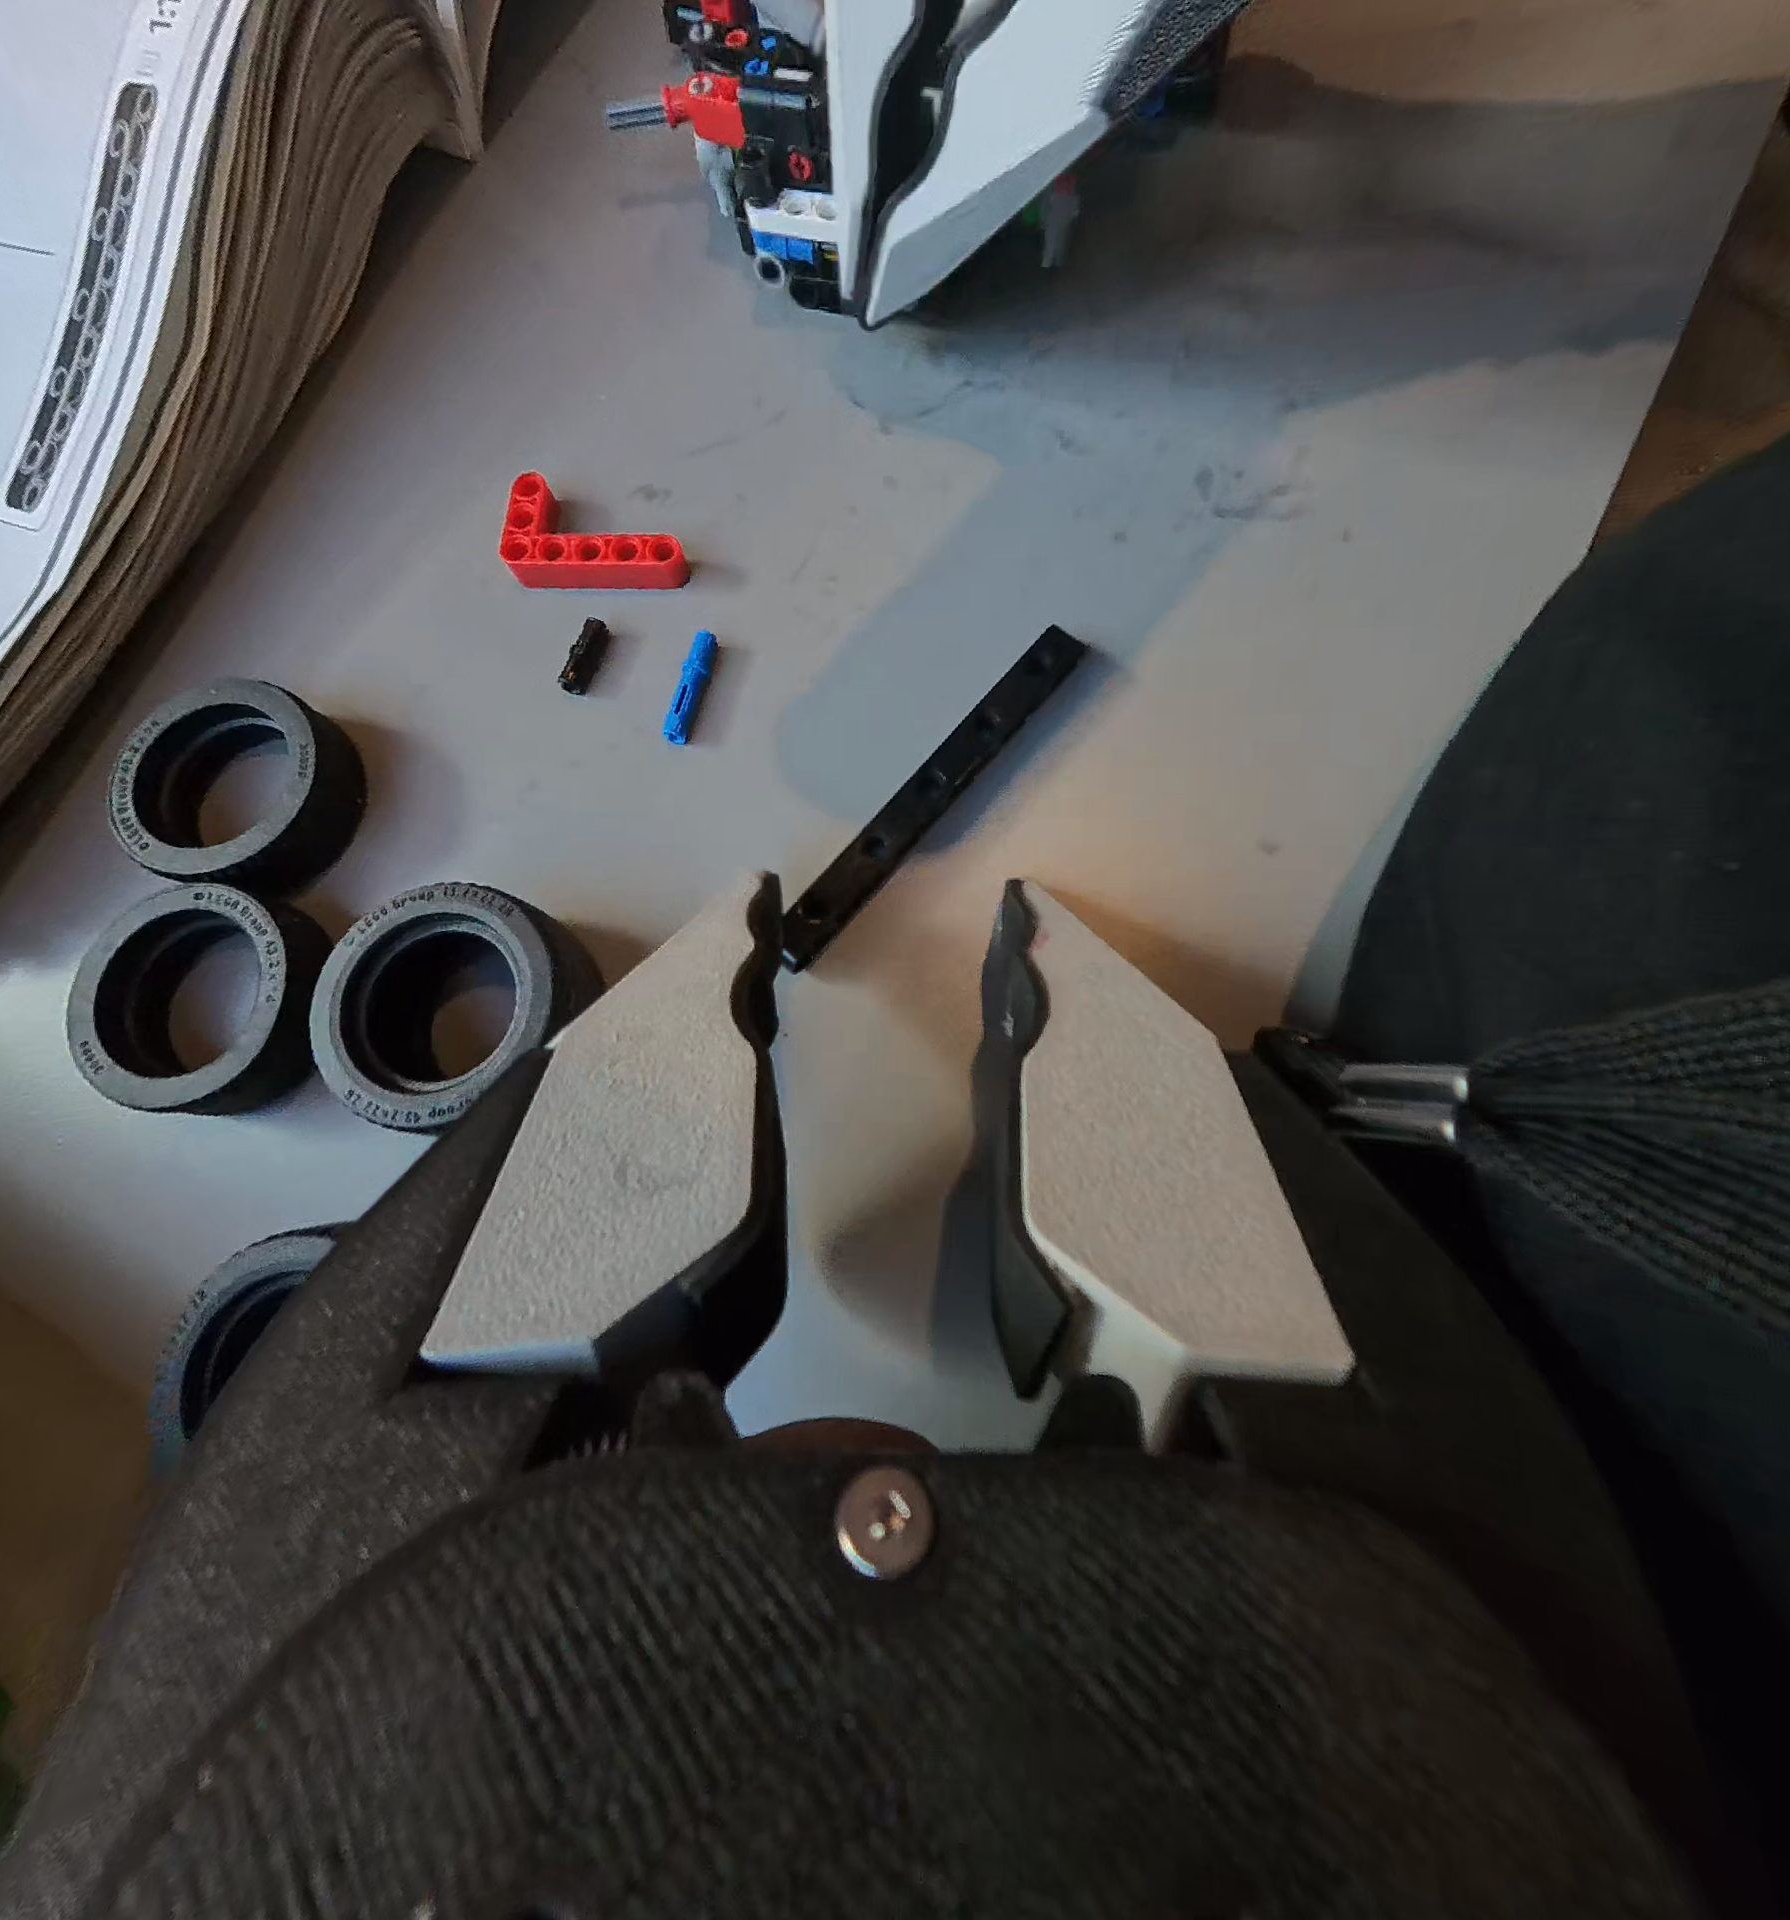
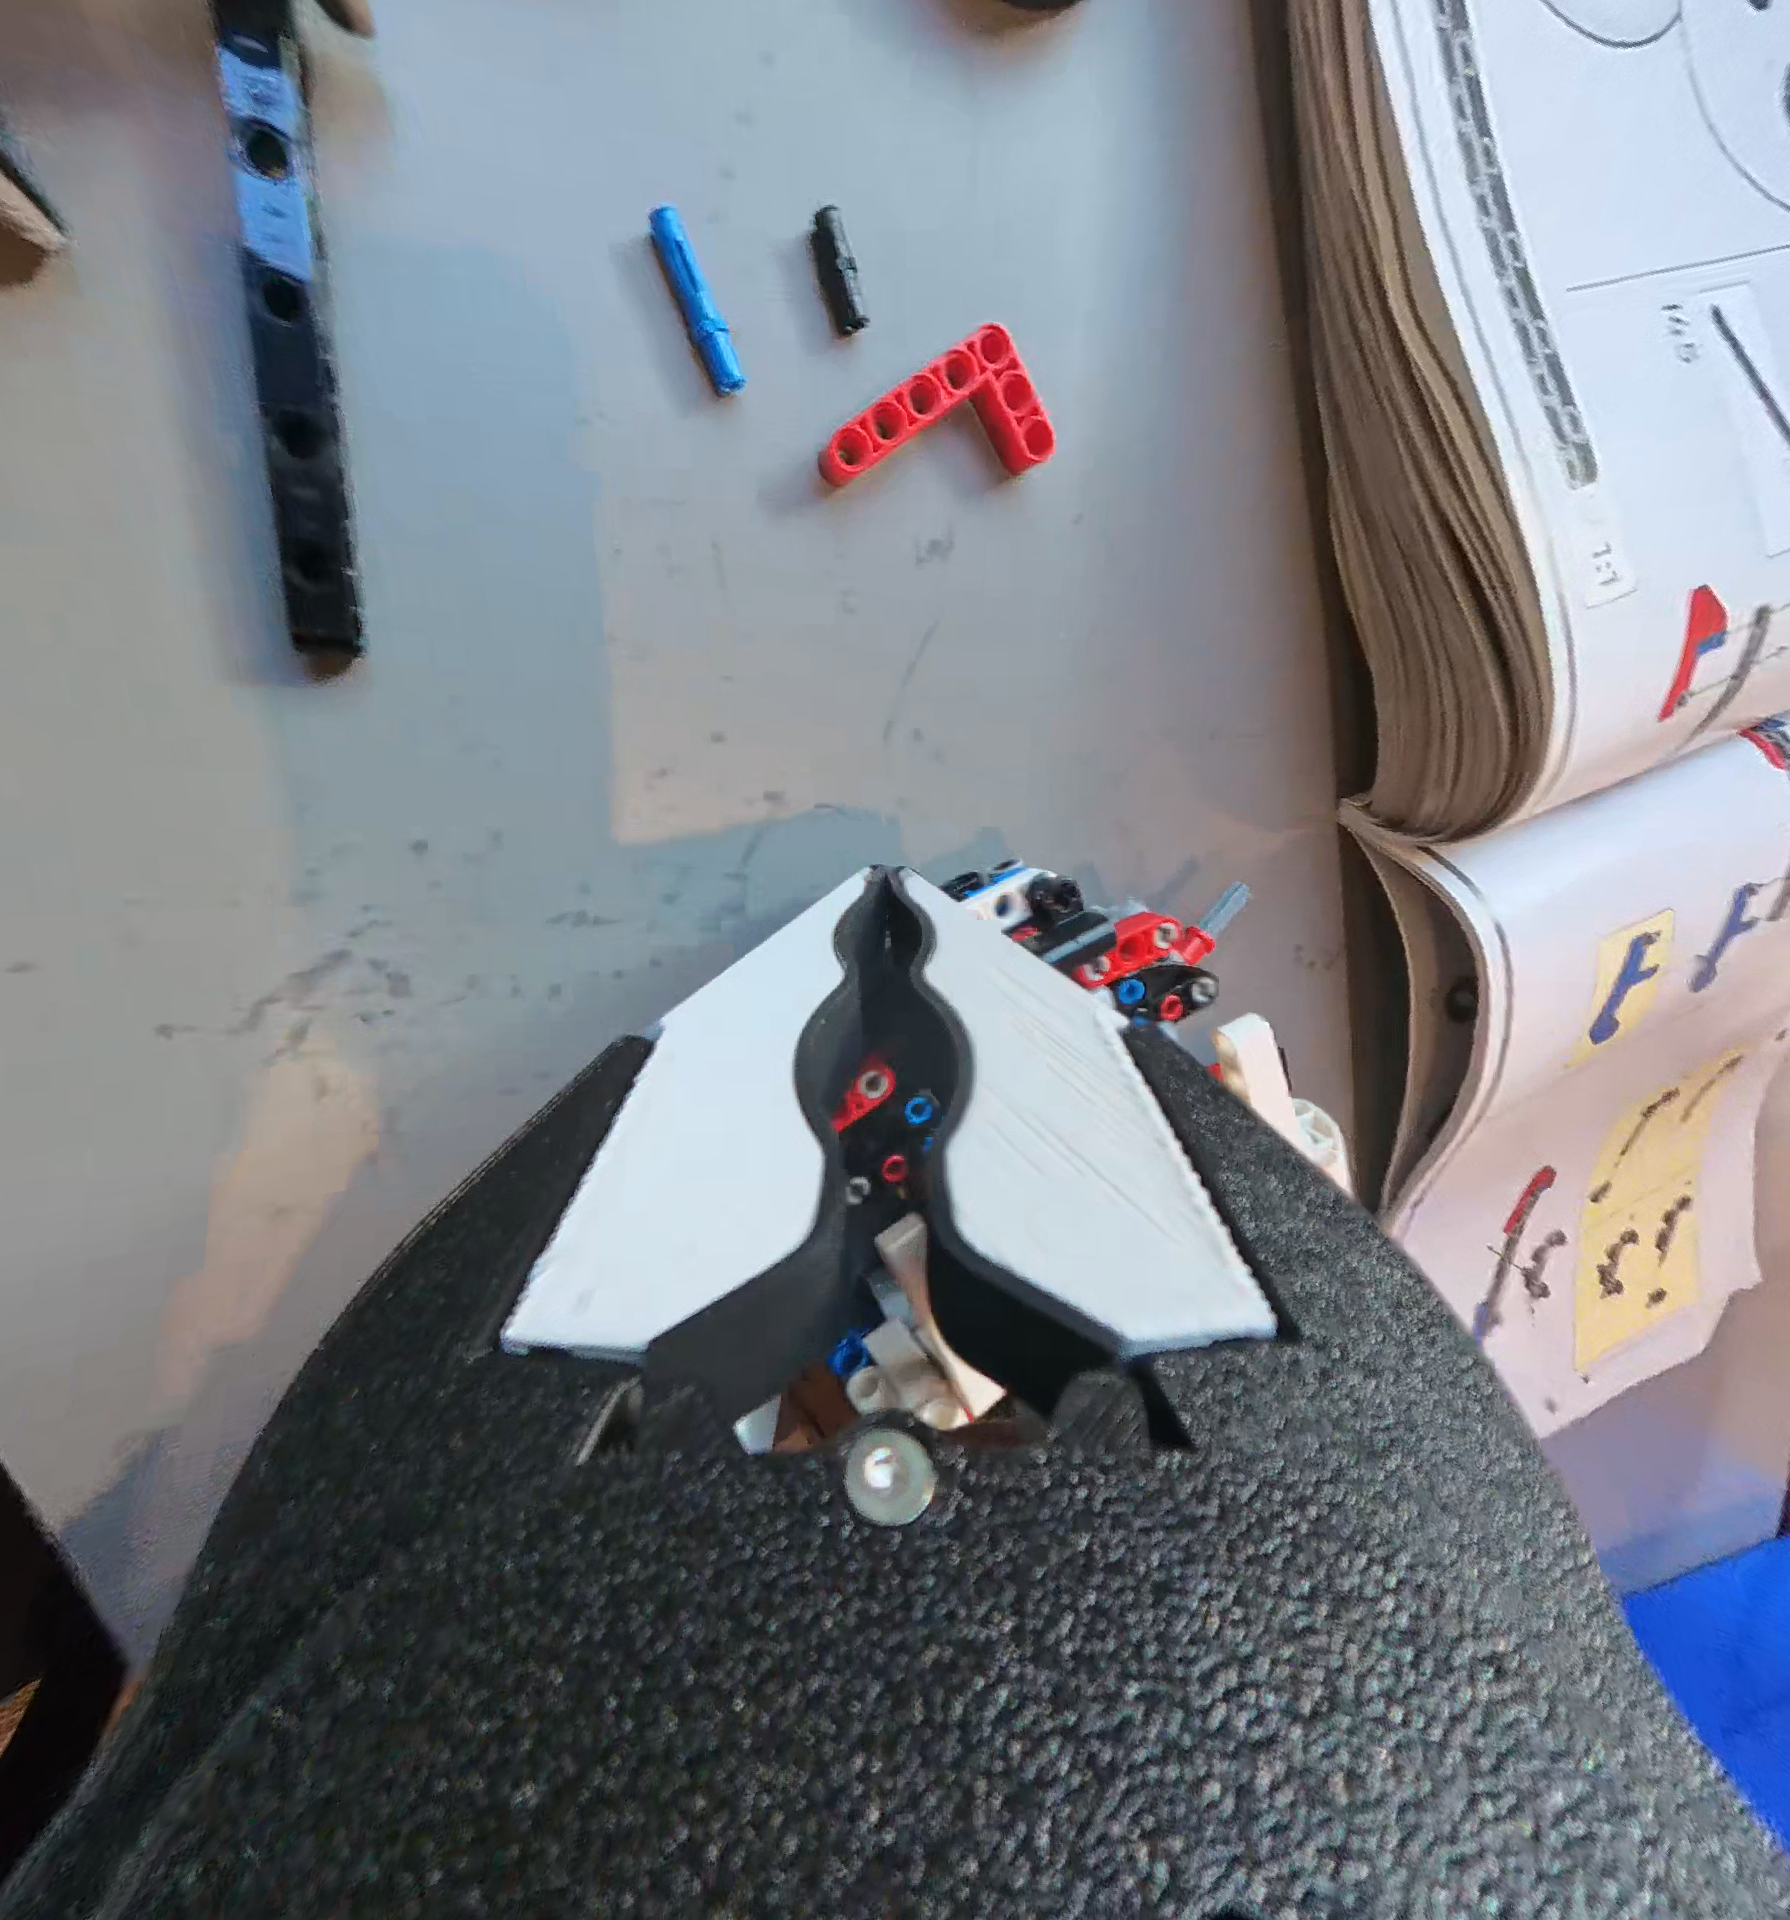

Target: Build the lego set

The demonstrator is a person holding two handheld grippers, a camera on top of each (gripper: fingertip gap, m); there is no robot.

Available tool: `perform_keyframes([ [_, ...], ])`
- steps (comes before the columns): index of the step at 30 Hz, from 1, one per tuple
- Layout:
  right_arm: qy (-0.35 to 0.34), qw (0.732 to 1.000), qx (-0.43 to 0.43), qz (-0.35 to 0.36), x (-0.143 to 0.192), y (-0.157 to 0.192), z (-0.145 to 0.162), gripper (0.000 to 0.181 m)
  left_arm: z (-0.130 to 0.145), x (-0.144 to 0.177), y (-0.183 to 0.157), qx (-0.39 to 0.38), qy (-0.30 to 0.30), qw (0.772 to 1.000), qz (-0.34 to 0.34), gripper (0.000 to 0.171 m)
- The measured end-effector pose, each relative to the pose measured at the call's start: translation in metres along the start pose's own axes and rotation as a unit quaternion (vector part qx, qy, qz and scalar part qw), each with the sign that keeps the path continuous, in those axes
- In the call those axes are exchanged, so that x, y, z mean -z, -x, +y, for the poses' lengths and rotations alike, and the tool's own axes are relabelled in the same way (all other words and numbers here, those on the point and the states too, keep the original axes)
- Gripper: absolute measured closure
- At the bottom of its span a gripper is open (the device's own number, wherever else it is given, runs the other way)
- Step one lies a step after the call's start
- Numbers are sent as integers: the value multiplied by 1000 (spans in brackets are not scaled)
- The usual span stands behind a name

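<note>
My left gripper [image 1: 886, 894] is open, low over the grey table [image 1: 1078, 468]. The near end of a long black beam [image 1: 938, 795] lies on the table against its left fingertip [image 1: 756, 904]; the right pad stands clear of the beam. The beam also shows in the right wrist view [image 2: 288, 353]. My right gripper [image 2: 886, 878] is shut, tips together, right over the partly built model [image 2: 1130, 945]. That model also shows in the left wrist view [image 1: 756, 156]. A red L-shaped beam [image 1: 584, 545], a blue pin [image 1: 690, 688] and a black pin [image 1: 582, 655] lie loose between the grippers.
Several black tyres [image 1: 236, 779] lie at the left. The thick open instruction book [image 1: 91, 312] lies along the table's far left, and shows in the right wrist view [image 2: 1597, 416]. A person's dark clothing [image 1: 1649, 727] is at the right. A blue object [image 2: 1753, 1683] sits at the lower right. The black pin [image 1: 582, 655] is about 7 centimeters from my left fingertips. It is also in sight in the right wrist view [image 2: 840, 264].
</note>
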State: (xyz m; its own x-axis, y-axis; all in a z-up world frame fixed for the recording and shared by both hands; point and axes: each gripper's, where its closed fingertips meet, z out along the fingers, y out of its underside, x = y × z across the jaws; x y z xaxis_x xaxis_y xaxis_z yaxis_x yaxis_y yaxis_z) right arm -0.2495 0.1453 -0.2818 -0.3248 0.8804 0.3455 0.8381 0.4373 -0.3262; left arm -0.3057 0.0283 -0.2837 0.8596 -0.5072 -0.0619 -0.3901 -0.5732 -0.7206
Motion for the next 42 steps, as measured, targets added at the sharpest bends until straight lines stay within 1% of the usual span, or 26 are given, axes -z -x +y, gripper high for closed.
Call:
perform_keyframes([
  [6, -3, 1000, -12, 7, -2, -8, 3, 180, 2, 1, 3, 25, 3, 1000, -12, 128],
  [8, -17, 1000, -13, -5, 2, 0, -2, 174, 4, 3, 5, 32, 4, 999, -22, 128],
  [11, -71, 997, -27, -33, 15, 19, -19, 170, 6, 5, 5, 41, 4, 999, -24, 127],
  [13, -117, 990, -58, -49, 25, 28, -32, 170, 7, 6, 3, 48, 6, 999, -20, 125],
  [15, -162, 979, -99, -69, 32, 36, -43, 170, -2, 9, -1, 54, -3, 999, -4, 125],
  [17, -181, 974, -120, -65, 33, 37, -44, 169, -33, 19, 4, 68, -37, 997, 17, 126],
  [18, -189, 972, -126, -60, 34, 35, -43, 169, -55, 24, 12, 73, -57, 995, 21, 129],
  [20, -217, 964, -143, -58, 38, 31, -45, 169, -102, 29, 31, 75, -87, 993, 34, 125],
  [21, -235, 958, -154, -57, 42, 28, -47, 169, -122, 25, 43, 75, -85, 993, 37, 119],
  [22, -254, 952, -165, -53, 47, 24, -49, 169, -141, 16, 57, 70, -85, 993, 38, 118],
  [23, -275, 944, -176, -48, 51, 19, -52, 169, -157, 3, 74, 65, -88, 994, 28, 121],
  [24, -295, 936, -188, -48, 55, 17, -54, 169, -167, -13, 94, 68, -80, 994, 13, 125],
  [25, -313, 926, -203, -54, 58, 16, -57, 169, -171, -31, 111, 74, -56, 996, 5, 126],
  [26, -326, 919, -214, -62, 60, 17, -58, 169, -168, -48, 126, 74, -25, 997, 1, 130],
  [27, -329, 916, -218, -66, 59, 19, -57, 169, -158, -61, 140, 80, 13, 997, -7, 137],
  [28, -321, 919, -219, -61, 56, 20, -52, 168, -145, -68, 149, 97, 50, 994, -7, 140],
  [29, -309, 924, -218, -52, 52, 20, -45, 167, -136, -67, 146, 112, 67, 991, 13, 136],
  [30, -298, 928, -217, -46, 49, 21, -39, 167, -132, -60, 138, 117, 64, 990, 37, 131],
  [32, -285, 928, -233, -57, 42, 27, -33, 167, -120, -36, 113, 103, 54, 991, 70, 129],
  [34, -277, 921, -261, -82, 35, 31, -36, 168, -101, -14, 92, 79, 57, 993, 67, 132],
  [35, -272, 920, -271, -82, 32, 30, -39, 168, -91, -7, 82, 73, 65, 993, 64, 134],
  [37, -254, 925, -275, -59, 24, 22, -45, 168, -69, 1, 67, 65, 94, 992, 61, 133],
  [38, -240, 930, -276, -46, 19, 16, -48, 168, -62, 3, 62, 61, 98, 992, 53, 133],
  [41, -215, 936, -278, -33, 6, 4, -64, 168, -46, 5, 50, 52, 96, 993, 40, 132],
  [42, -202, 939, -276, -28, 2, 1, -66, 165, -43, 5, 48, 46, 89, 994, 34, 132],
])
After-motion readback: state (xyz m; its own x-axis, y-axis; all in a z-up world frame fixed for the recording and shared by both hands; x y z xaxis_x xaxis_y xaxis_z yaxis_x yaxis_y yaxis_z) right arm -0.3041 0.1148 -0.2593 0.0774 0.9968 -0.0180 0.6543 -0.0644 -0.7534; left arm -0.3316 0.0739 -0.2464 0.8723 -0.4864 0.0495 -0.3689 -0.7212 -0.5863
